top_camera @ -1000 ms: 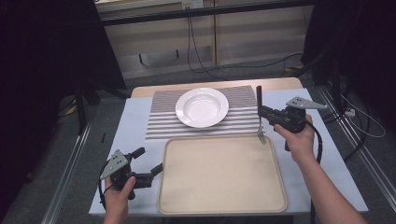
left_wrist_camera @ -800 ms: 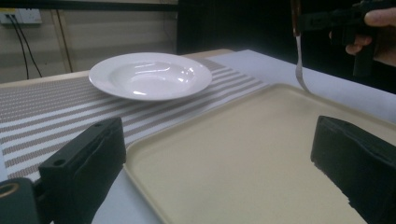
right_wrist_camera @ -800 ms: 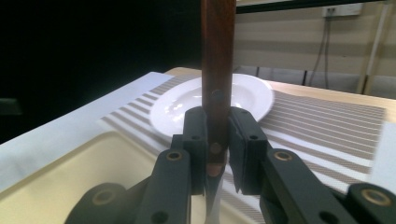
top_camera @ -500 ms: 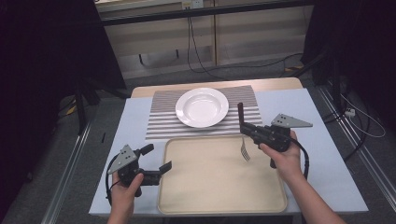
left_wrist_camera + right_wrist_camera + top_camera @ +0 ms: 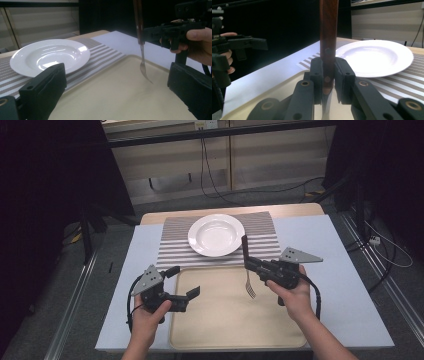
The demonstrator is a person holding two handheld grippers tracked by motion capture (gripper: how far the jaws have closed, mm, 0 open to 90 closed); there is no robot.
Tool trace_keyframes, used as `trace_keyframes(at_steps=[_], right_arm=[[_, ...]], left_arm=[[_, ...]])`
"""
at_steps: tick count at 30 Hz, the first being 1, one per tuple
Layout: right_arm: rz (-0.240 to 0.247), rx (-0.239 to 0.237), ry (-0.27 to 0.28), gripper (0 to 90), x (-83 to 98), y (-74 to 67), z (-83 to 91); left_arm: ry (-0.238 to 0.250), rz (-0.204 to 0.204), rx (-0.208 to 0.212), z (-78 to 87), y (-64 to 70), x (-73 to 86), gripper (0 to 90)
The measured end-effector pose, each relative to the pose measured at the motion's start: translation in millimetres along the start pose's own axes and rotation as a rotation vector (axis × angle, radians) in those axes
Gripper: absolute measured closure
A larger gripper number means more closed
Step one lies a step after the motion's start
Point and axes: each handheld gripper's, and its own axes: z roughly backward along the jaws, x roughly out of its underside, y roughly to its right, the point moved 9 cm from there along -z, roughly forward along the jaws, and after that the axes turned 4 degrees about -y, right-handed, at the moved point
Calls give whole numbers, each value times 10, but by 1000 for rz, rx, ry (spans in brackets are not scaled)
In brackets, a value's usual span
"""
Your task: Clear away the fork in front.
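Note:
My right gripper (image 5: 248, 264) is shut on a fork (image 5: 248, 285) with a dark wooden handle. The fork hangs upright, tines down, just above the upper middle of the beige tray (image 5: 225, 320). In the right gripper view the pads (image 5: 317, 75) squeeze the handle (image 5: 329, 32) from both sides. My left gripper (image 5: 184, 281) stands open with nothing in it over the tray's upper left corner, pointing right toward the fork (image 5: 143, 62). A white deep plate (image 5: 216, 235) rests on a striped mat (image 5: 172, 247) behind the tray.
A pale blue-white cover (image 5: 340, 255) spreads over the table to both sides of the tray. Cables trail on the floor beyond the far edge. Dark stands flank the table left and right.
The right gripper carried the fork leftward from the mat's right side to above the tray. The left gripper rose and shifted right, onto the tray's corner.

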Motion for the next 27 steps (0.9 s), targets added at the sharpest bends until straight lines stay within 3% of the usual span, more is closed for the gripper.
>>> trace_keyframes(at_steps=[5,9,13,19,27], right_arm=[[6,-12,0,777,15,-92,-44],[5,-29,-3,776,29,-138,-85],[15,-40,-15,777,69,-209,-149],[27,-63,-13,776,65,-328,-219],[58,-69,-28,776,105,-413,-283]], left_arm=[[16,20,-3,-120,20,-95,23],[27,59,17,-213,57,-132,24],[44,100,10,-276,43,-177,29],[20,76,22,-365,86,-246,74],[31,97,38,-503,130,-346,187]])
